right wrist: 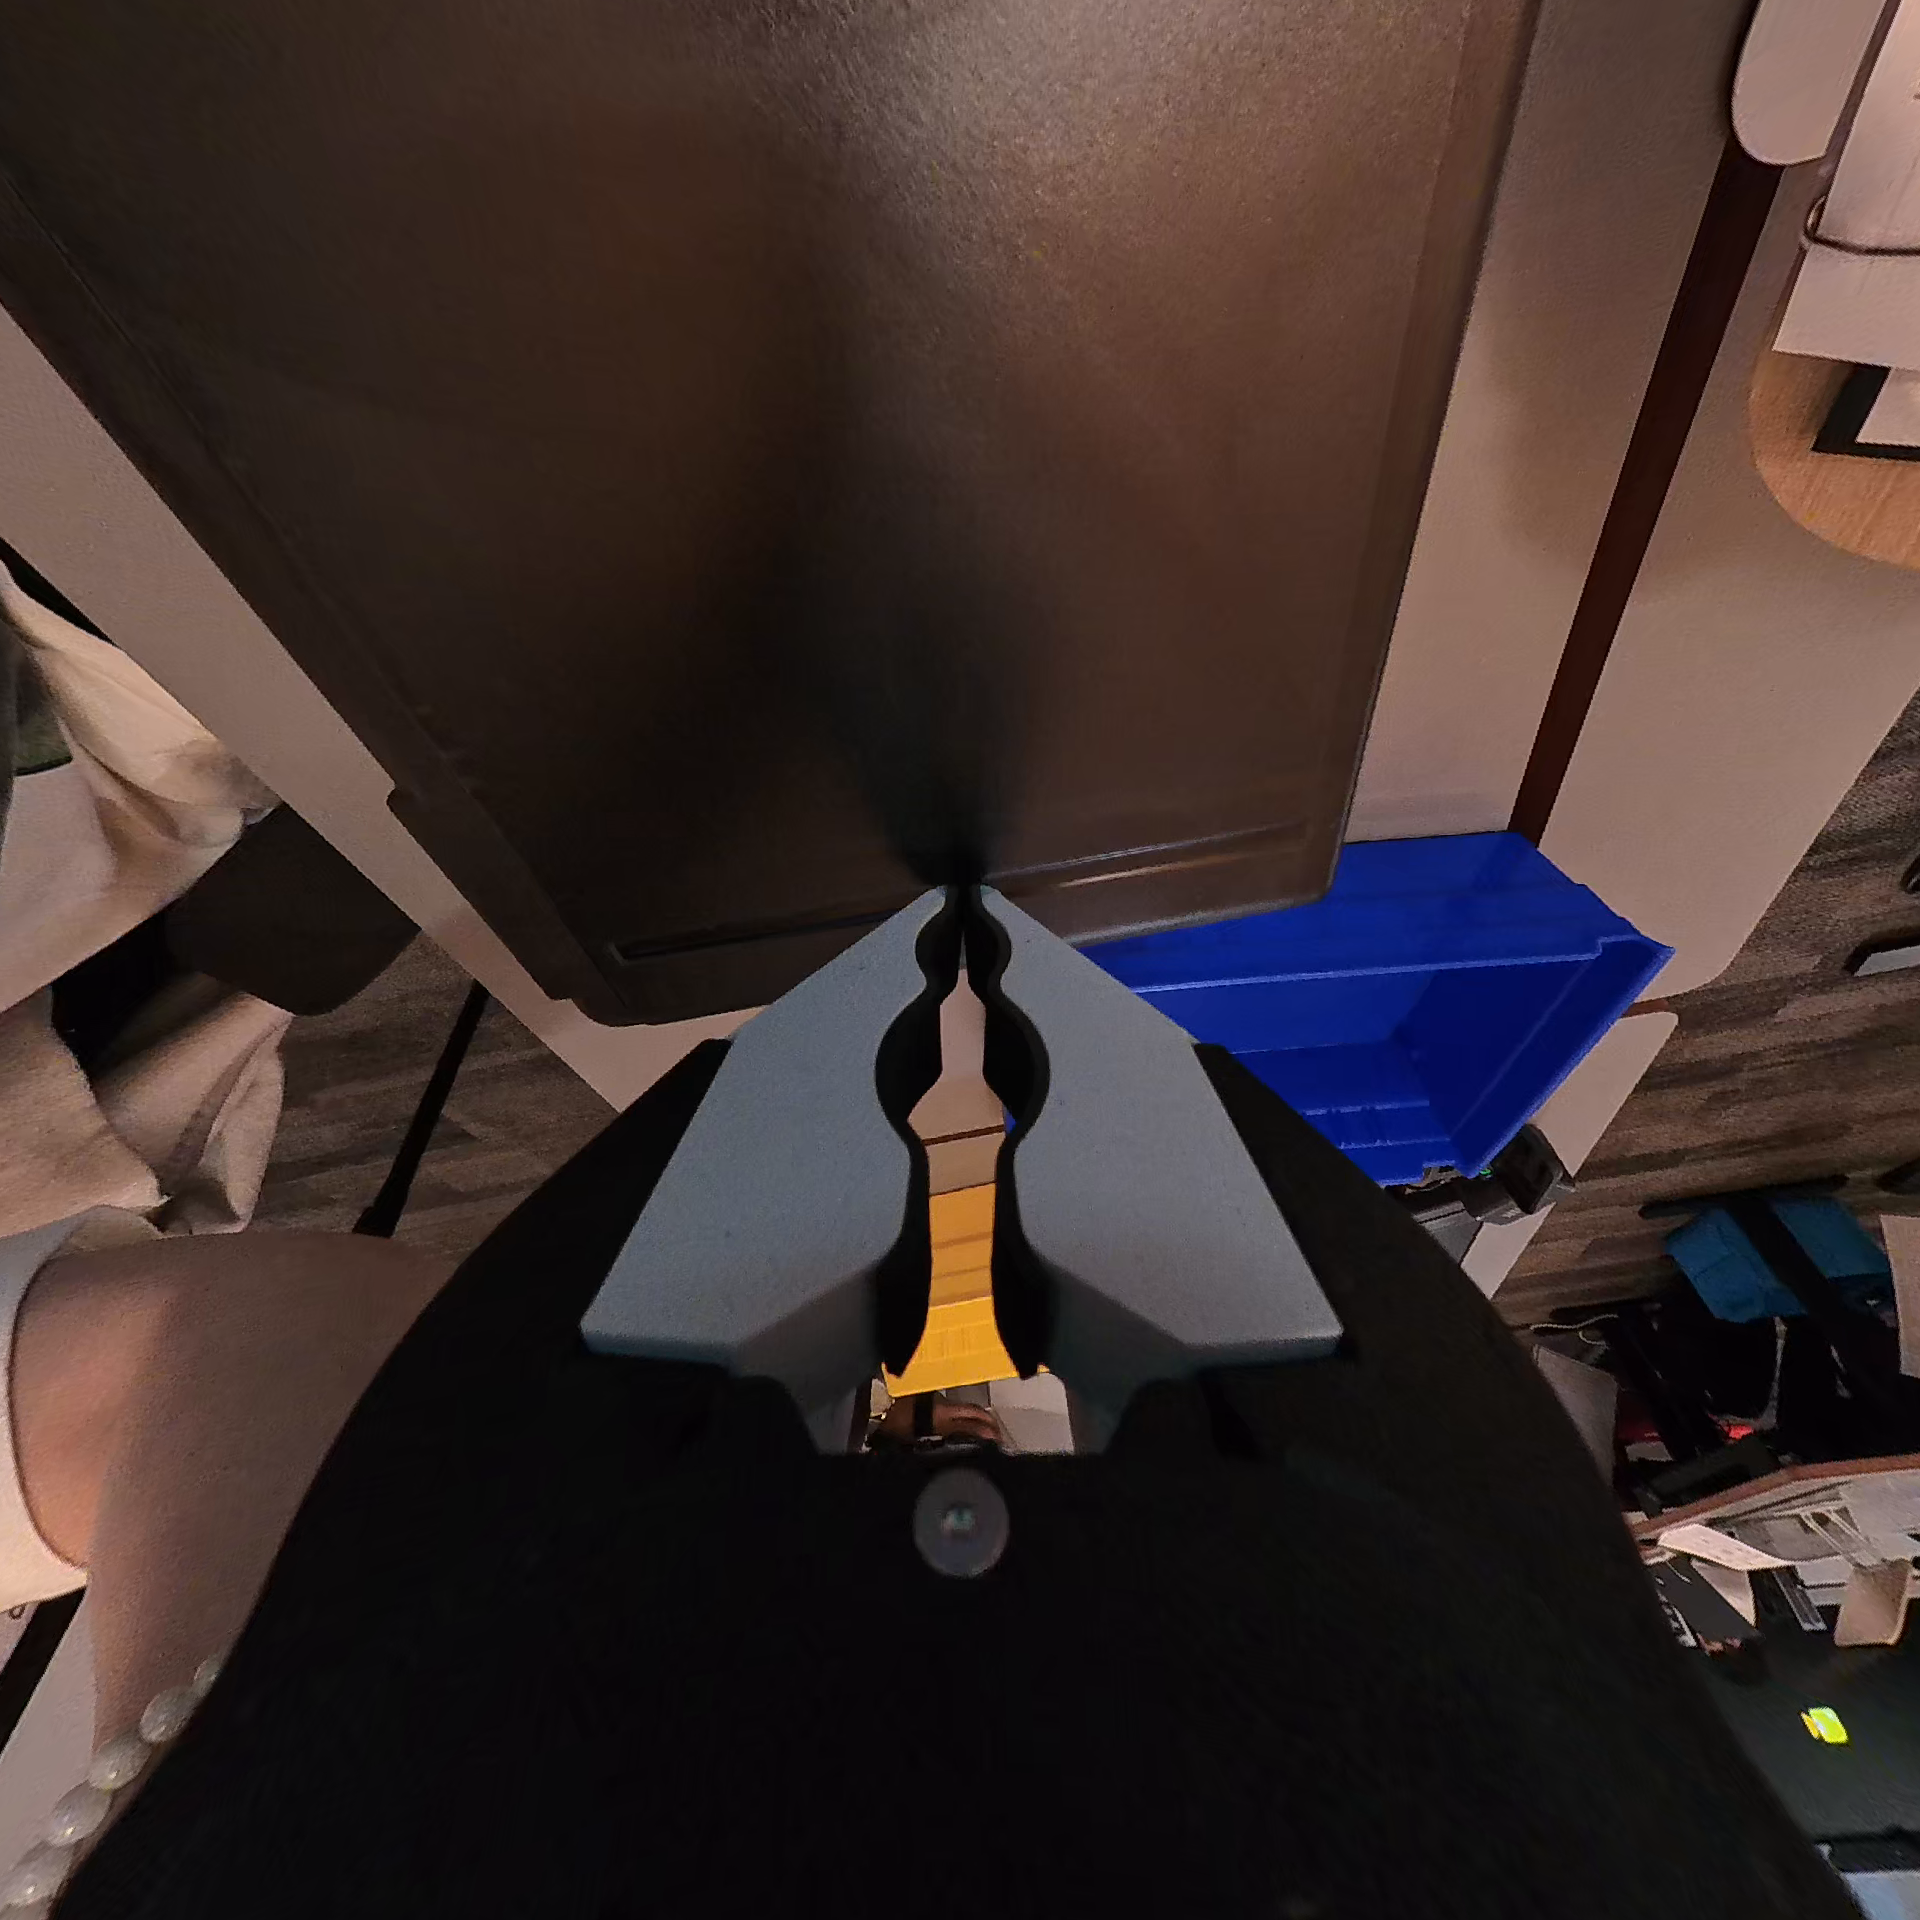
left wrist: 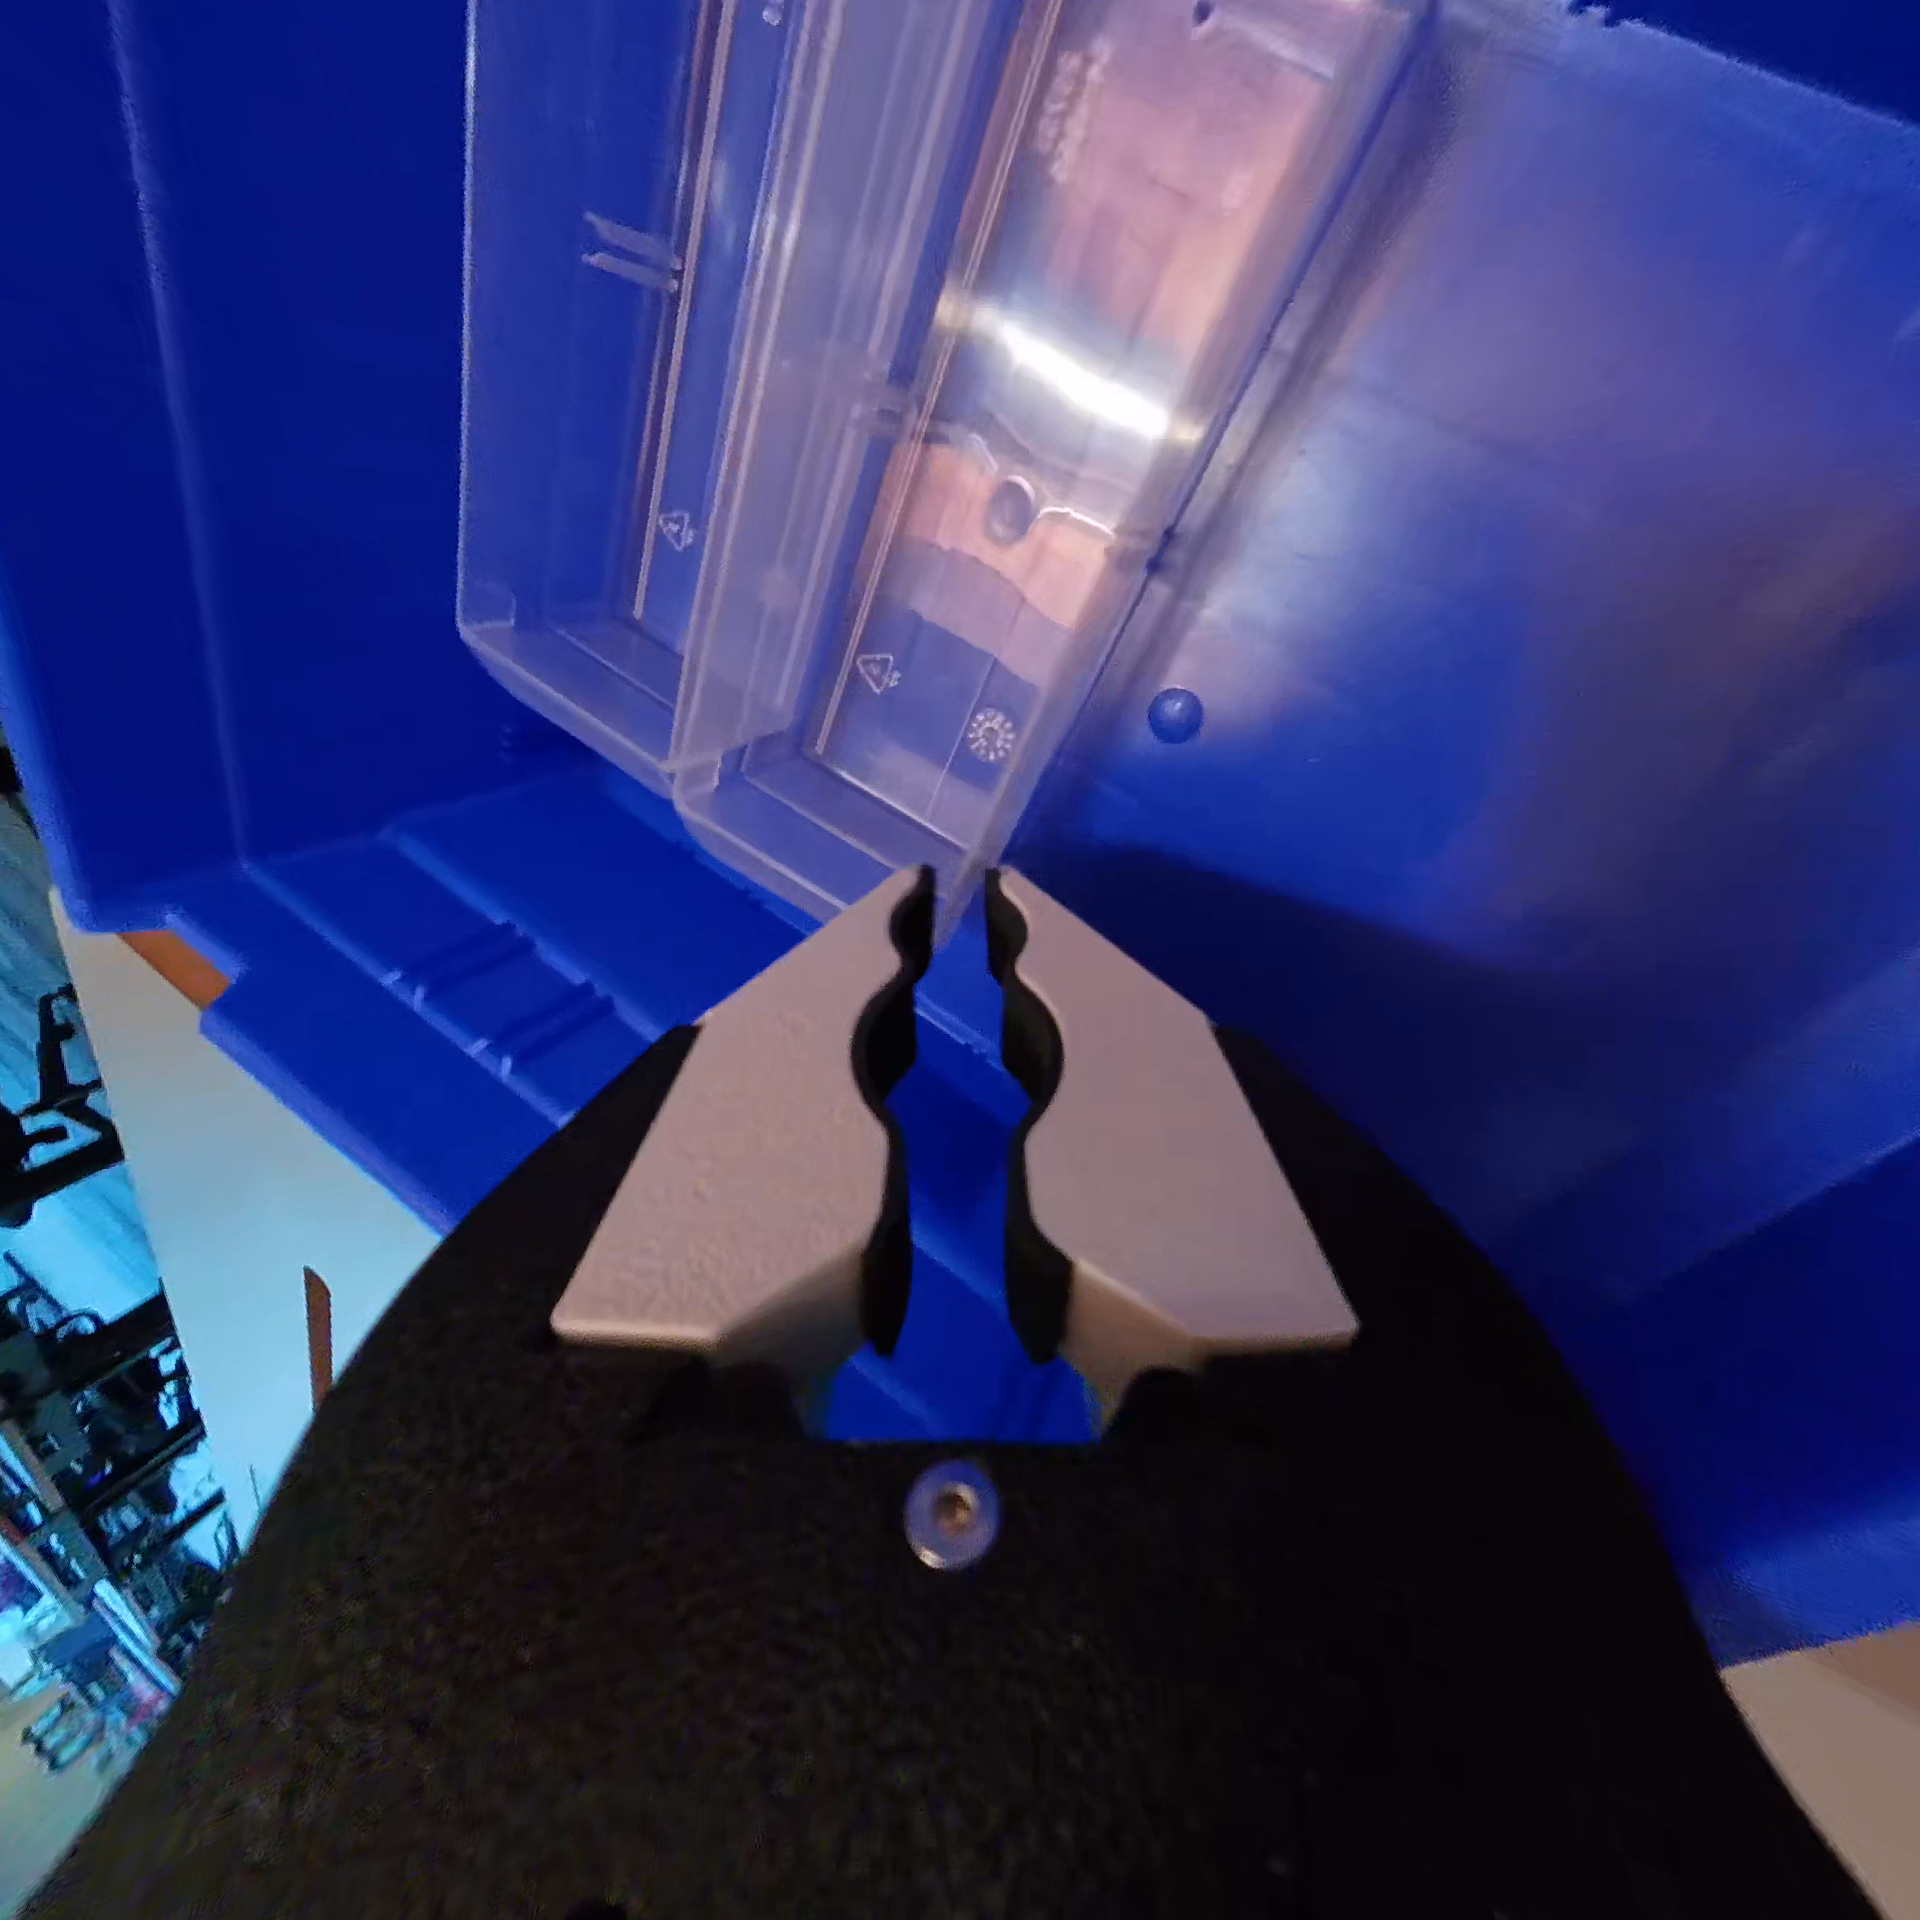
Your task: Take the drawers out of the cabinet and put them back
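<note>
In the left wrist view my left gripper (left wrist: 961, 883) is shut on the thin corner edge of a clear plastic drawer (left wrist: 997, 499) and holds it tilted inside a blue bin (left wrist: 1507, 623). A second clear drawer (left wrist: 582, 436) lies in the bin just to its left, and the two overlap. In the right wrist view my right gripper (right wrist: 961, 896) is shut, with its tips against the dark brown cabinet (right wrist: 831, 416) near its lower edge. Nothing shows between its fingers. The blue bin (right wrist: 1403, 997) stands behind and to the right of the cabinet.
The cabinet and bin rest on a white table (right wrist: 1662, 520). A person's arm (right wrist: 156, 1351) with a bead bracelet is at the left. A yellow object (right wrist: 951, 1309) shows below, between the fingers. Dark clutter (right wrist: 1766, 1351) lies on the floor at the right.
</note>
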`<state>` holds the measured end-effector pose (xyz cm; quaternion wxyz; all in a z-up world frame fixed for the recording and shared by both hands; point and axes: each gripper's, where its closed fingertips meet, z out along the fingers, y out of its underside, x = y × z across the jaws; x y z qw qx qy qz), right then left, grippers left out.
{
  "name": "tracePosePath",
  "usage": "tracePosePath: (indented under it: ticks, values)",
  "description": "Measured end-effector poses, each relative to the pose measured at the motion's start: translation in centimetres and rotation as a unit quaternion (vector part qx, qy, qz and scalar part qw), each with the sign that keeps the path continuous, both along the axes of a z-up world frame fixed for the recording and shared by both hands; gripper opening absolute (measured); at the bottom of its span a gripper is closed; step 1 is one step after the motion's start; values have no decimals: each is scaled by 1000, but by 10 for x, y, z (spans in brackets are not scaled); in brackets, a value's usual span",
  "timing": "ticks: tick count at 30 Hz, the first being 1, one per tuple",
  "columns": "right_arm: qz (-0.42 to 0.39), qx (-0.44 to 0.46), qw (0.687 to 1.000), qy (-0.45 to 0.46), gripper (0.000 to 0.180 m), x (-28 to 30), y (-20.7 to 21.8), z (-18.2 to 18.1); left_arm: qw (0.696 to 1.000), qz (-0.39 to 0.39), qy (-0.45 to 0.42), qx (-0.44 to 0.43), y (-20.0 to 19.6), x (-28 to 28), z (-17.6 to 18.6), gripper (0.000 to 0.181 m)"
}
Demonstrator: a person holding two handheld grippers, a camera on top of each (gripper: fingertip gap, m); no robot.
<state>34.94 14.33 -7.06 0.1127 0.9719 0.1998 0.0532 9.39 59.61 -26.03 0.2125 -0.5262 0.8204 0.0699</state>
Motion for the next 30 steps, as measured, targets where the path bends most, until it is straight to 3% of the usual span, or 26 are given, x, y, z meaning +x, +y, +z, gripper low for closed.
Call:
tracePosePath:
  ticks: [3,10,19,24,30]
  values:
    - [-2,0,1000,2,0,0,0,0,1000,13,21,-13,-5,-6,-3,2]
    - [-2,2,1000,-1,0,0,0,0,993,50,70,-82,-50,-27,10,0]
    - [-3,-3,1000,8,0,0,0,0,976,148,73,-139,-126,-62,97,0]
    - [0,-2,1000,16,0,0,0,0,961,186,87,-185,-197,-83,148,0]
    - [2,3,1000,19,0,0,1,-1,966,180,117,-146,-270,-99,175,0]
